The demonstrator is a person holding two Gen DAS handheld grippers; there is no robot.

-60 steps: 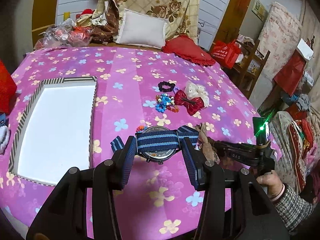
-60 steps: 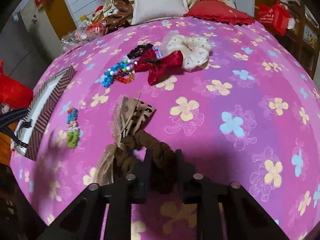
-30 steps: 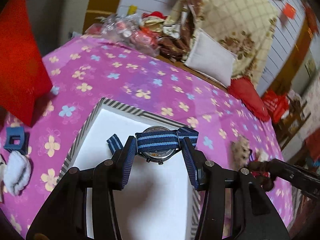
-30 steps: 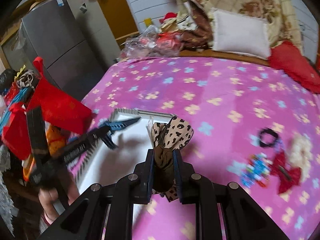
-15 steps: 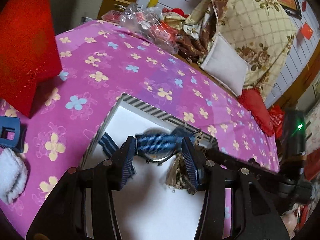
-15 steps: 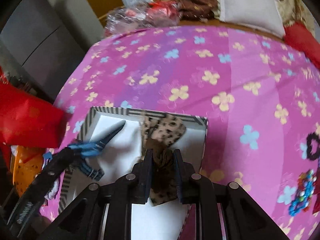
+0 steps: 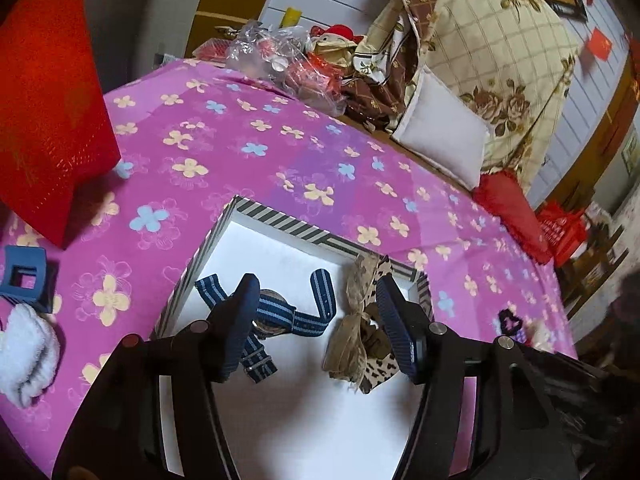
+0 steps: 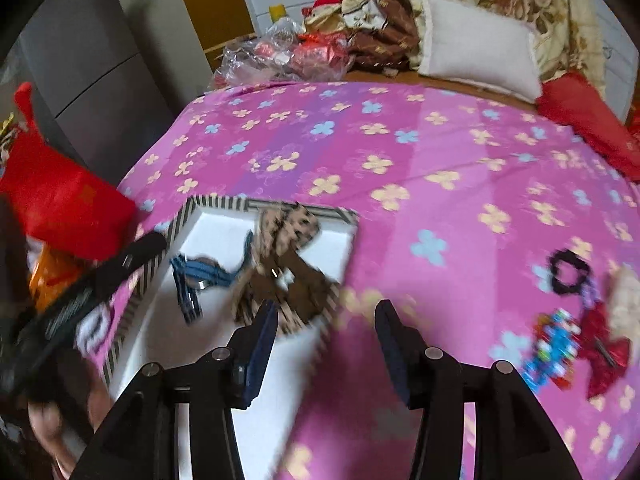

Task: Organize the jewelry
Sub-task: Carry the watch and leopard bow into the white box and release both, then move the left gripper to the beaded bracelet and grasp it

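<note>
Two accessories (image 7: pixel 280 316) between left tool (image 7: pixel 316 308) tips

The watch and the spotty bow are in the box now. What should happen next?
Probably lift both away and send the right hand-held gripper, its jaws opening and empty, toward the bead bracelet on the cloth. The watch and bow already lie in the striped box.

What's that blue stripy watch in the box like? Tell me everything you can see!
The watch has a round, dark-rimmed case, mostly hidden under its strap and the left tongs' finger. The strap looks like woven fabric, navy with light blue stripes, its loose ends curling outward. It lies flat on the white floor of the striped-edged box, beside a brown leopard-print bow. The opening tongs straddle it; whether the finger touches it is unclear.
</note>
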